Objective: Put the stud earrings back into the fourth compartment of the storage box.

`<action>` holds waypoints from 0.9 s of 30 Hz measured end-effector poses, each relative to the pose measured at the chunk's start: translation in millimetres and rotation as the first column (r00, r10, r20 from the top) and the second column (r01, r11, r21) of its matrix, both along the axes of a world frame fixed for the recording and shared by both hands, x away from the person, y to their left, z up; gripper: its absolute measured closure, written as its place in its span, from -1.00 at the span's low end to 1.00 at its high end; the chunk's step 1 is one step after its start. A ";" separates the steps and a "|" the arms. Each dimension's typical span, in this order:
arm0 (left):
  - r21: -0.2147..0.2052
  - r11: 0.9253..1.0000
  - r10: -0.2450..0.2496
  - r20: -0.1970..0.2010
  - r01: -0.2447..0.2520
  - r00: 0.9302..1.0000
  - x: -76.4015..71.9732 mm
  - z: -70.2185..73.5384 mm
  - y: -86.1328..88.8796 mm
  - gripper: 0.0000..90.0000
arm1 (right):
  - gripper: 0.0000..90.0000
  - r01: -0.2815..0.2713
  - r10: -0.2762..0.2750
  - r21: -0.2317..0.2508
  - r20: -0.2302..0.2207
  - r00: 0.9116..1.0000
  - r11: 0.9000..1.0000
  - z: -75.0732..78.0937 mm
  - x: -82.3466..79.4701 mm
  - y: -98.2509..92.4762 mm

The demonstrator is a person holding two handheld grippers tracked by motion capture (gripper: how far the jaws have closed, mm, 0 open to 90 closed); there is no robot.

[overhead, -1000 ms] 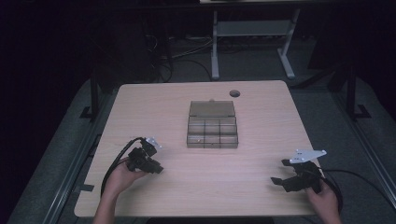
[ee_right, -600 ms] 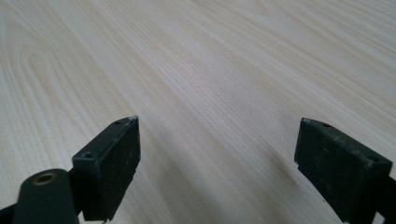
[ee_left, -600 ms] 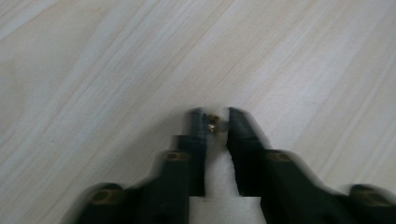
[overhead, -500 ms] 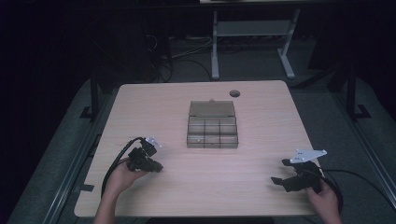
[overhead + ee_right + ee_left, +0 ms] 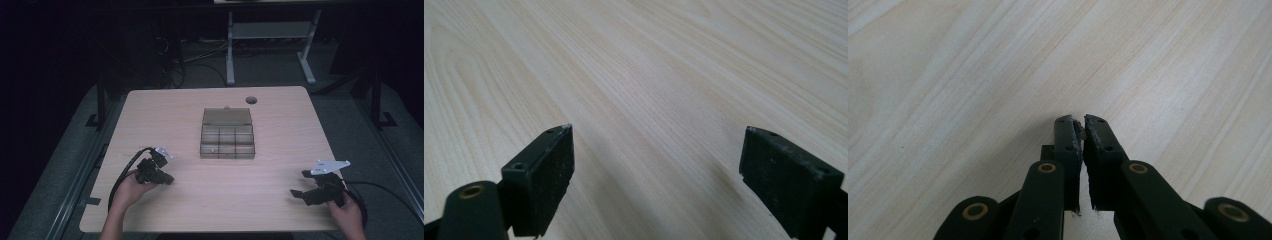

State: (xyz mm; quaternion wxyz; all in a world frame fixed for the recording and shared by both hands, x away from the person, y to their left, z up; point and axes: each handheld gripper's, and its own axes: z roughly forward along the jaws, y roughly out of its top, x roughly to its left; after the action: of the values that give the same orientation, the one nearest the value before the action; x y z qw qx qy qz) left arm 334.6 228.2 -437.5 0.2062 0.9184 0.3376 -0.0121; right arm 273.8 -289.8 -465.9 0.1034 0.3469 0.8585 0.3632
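Wooden table (image 5: pixel 280 200): we see a grey-brown translucent plastic compartment box (image 5: pixel 227 133) at centre, contents unclear.
Left gripper (image 5: pixel 167 178): at seven o'clock, jaws just closed, nothing between.
Right gripper (image 5: pixel 303 186): at four o'clock, jaws wide, empty.

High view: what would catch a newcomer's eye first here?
A translucent grey compartment box sits mid-table, lid open toward the far edge. The left hand-held gripper lies near the table's front left, jaws just closed on nothing; the right hand-held gripper rests at the front right, jaws wide open.
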 end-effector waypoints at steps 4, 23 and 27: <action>-0.015 1.000 -0.003 -0.006 0.003 1.000 0.4 3.3 -0.5 0.88 | -0.69 0.001 -0.001 0.001 0.001 1.000 1.000 0.1 0.0 -0.1; -0.064 0.998 -0.020 0.001 0.020 1.000 14.9 32.7 -19.3 0.88 | -0.69 0.003 -0.003 0.009 -0.004 1.000 1.000 -0.1 -0.3 -0.1; -0.066 0.997 -0.035 0.000 0.035 0.999 21.0 38.4 -26.5 0.88 | -0.69 0.001 -0.001 0.006 -0.005 1.000 1.000 0.1 -0.4 0.1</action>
State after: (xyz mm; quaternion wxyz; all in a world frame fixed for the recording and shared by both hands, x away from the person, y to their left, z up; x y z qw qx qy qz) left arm 355.6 201.7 -399.1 0.2362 0.9168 0.3209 -0.0272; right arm 273.5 -289.7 -465.9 0.1006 0.3486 0.8574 0.3649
